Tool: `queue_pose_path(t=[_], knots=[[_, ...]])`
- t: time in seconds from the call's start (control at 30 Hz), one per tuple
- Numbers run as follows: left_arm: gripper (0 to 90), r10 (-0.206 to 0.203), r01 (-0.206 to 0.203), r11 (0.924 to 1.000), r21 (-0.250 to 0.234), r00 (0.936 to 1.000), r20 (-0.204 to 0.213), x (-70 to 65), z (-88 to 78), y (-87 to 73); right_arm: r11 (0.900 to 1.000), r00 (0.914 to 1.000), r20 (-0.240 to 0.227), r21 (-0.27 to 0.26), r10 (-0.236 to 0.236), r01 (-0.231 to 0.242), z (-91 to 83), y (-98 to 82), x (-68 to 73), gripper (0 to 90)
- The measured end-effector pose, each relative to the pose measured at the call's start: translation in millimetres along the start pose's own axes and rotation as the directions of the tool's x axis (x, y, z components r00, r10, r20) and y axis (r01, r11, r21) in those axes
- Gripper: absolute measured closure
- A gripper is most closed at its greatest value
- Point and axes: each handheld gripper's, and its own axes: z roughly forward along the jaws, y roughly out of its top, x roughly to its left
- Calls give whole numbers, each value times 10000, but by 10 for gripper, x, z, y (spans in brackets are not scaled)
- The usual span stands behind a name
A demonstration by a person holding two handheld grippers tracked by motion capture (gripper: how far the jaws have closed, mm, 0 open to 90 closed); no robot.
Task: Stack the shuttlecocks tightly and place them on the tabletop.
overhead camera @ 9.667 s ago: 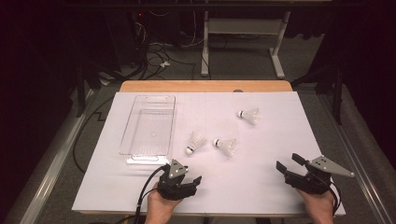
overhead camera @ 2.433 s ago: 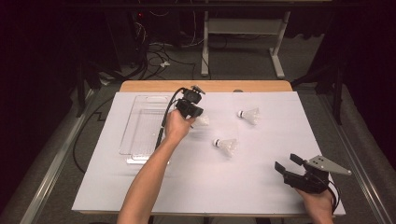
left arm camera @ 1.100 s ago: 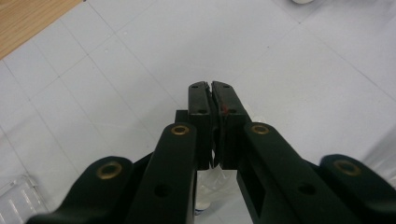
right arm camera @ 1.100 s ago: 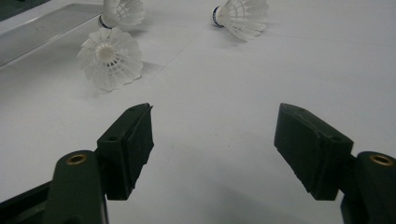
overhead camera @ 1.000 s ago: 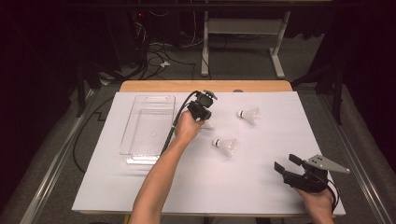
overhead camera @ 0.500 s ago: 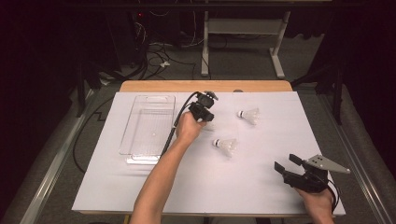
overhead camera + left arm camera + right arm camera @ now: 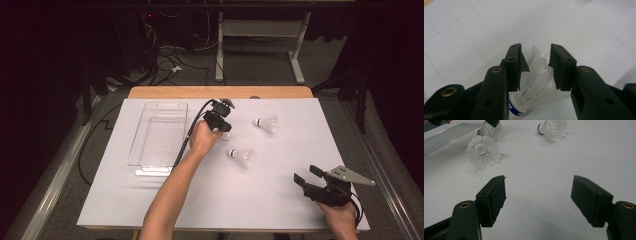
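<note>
Three white feather shuttlecocks lie on the white table sheet (image 7: pixel 280 210). My left gripper (image 7: pixel 220 119) (image 7: pixel 535 50) points down over one shuttlecock (image 7: pixel 225 134) (image 7: pixel 536 80) at the back middle. Its jaws have just been opening and stand apart, with the feathers between them and the blue-banded cork end towards the camera. A second shuttlecock (image 7: pixel 242 156) (image 7: pixel 483 151) lies just nearer. The third shuttlecock (image 7: pixel 266 123) (image 7: pixel 552 127) rests farther right. At the front right my right gripper (image 7: pixel 306 175) (image 7: pixel 539 187) rests open, with nothing between its fingers.
A clear plastic tray (image 7: pixel 159 104) (image 7: pixel 446 136) lies left of the left gripper, with nothing in it. The left forearm (image 7: pixel 170 195) crosses the sheet from the front edge. A wooden table edge (image 7: pixel 220 92) runs along the back, with a dark floor and cables beyond.
Since the earliest frame my left gripper has gone from the front edge to the back middle, and the shuttlecock once beside the tray now lies under it. The right gripper has kept still.
</note>
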Motion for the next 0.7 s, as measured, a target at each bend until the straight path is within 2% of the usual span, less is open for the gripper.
queue_pose_path(t=[0.27, 0.7], knots=[[564, -84, 83, 9999, 115, 10000, 43, -8, 18, 0, 10000, 10000, 1, 19, 8, -8, 2, 0, 0, 284], [547, -183, 179, 9996, 208, 9996, 199, -22, 27, 0, 10000, 10000, -6, 11, 16, -16, 0, -1, 0, 283]])
